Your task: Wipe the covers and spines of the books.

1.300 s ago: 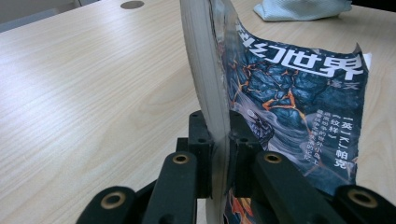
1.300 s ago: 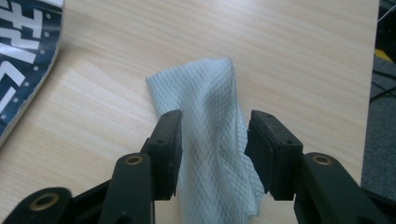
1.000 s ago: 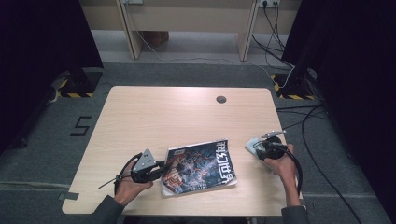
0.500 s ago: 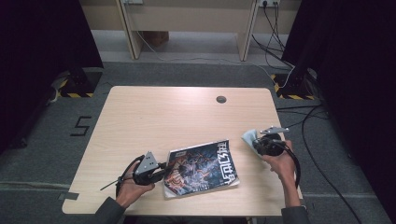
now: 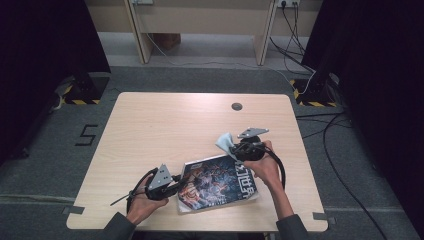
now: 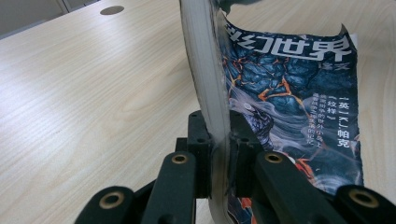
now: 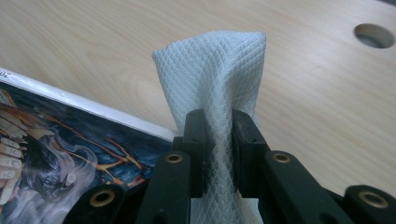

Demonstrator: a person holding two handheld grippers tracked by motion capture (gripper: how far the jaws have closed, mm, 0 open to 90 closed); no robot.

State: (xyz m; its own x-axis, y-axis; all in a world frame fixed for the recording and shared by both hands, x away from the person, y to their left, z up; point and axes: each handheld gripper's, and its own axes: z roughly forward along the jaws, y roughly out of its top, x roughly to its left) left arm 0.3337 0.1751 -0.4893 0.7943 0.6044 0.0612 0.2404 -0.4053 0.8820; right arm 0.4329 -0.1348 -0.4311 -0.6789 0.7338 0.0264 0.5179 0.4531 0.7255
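Now pinned and ready: magazine held, cloth brought to its top edge

Evidently the work is wiping a magazine (image 5: 218,183) that lies on the table (image 5: 165,125) near its front edge, cover up. The left gripper (image 5: 175,189) is closed on the magazine's left edge; in the left gripper view (image 6: 217,154) the stacked pages stand pinched between the two black jaws, lifting that edge slightly so the magazine cannot slide under a wipe. The right gripper (image 5: 234,148) is clamped on a white cloth (image 7: 215,79), a folded wad rising above the jaws with its free end forward, so the soft part meets the cover first. It hangs at the magazine's far right corner, just above the white border.

Compared with a second ago, the right hand (image 5: 265,167) has moved from the table's right edge inward to the magazine, and the magazine has turned slightly under the left grip.
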